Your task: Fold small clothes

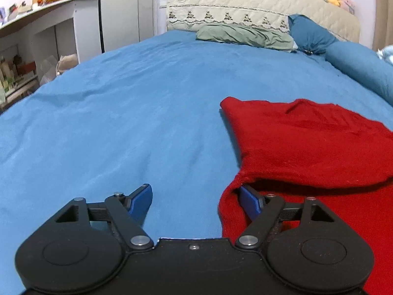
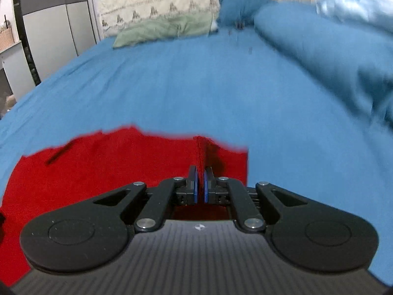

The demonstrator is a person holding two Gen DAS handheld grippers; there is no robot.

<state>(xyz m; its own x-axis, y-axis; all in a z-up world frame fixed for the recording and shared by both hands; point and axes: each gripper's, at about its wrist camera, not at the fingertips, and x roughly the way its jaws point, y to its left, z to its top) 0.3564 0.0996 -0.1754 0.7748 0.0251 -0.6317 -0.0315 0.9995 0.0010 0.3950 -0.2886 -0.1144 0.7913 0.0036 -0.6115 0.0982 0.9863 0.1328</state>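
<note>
Red knit garment [image 1: 307,142] lying on blue bed sheet [image 1: 122,123], top part folded over. My left gripper [image 1: 196,196] spread wide, right-side finger tucked under fabric edge. My right gripper [image 2: 200,184] clenched on raised pinch of red cloth, view blurry.

Bed [image 1: 122,103] before me, covered by a blue sheet. Lying on it: a red knitted garment [image 1: 307,142] at the near right, partly folded over itself; a green pillow [image 1: 243,35] and a blue bolster [image 1: 356,64] at the far end, against the quilted headboard [image 1: 245,2]
</note>
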